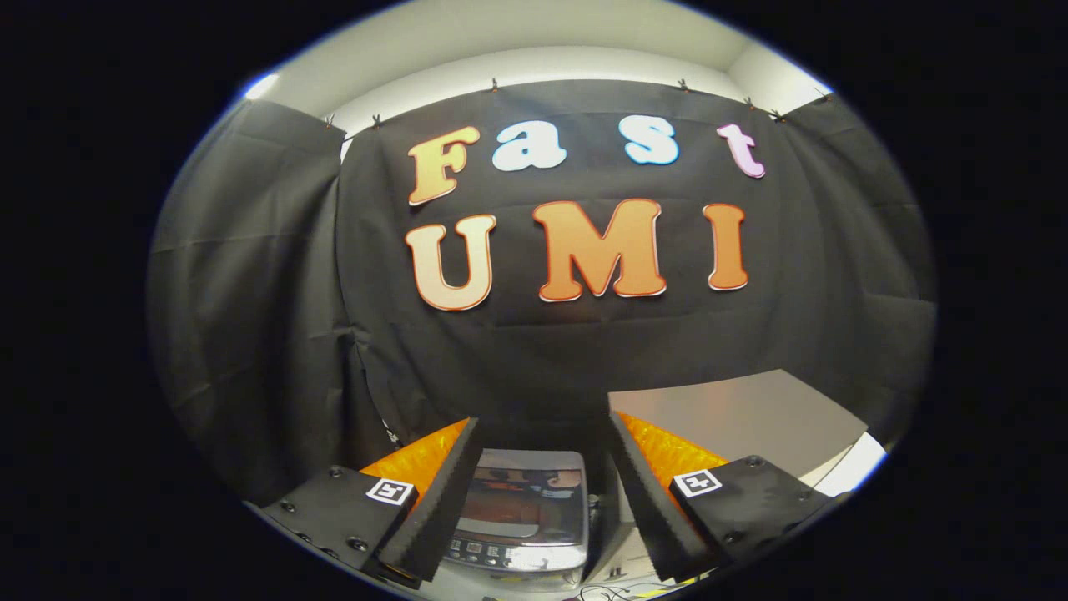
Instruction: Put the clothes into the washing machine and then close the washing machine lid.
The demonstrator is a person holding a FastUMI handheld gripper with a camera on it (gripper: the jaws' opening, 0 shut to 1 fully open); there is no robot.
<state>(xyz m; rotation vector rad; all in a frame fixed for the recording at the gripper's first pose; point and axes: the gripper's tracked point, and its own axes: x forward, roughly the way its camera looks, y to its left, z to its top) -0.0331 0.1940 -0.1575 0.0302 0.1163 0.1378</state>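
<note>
The gripper [544, 434] hung high above the washing machine [521, 517], fingers spread and holding nothing (lid down); a grey table [743, 417] stood beside the machine.

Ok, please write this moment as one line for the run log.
gripper: open, holding nothing | washer: seen between the fingers, below them | lid: appears down | table: to the right of washer

washing machine [524, 517] between claw [542, 442] fingers, apart | table [743, 417] right of it
</note>
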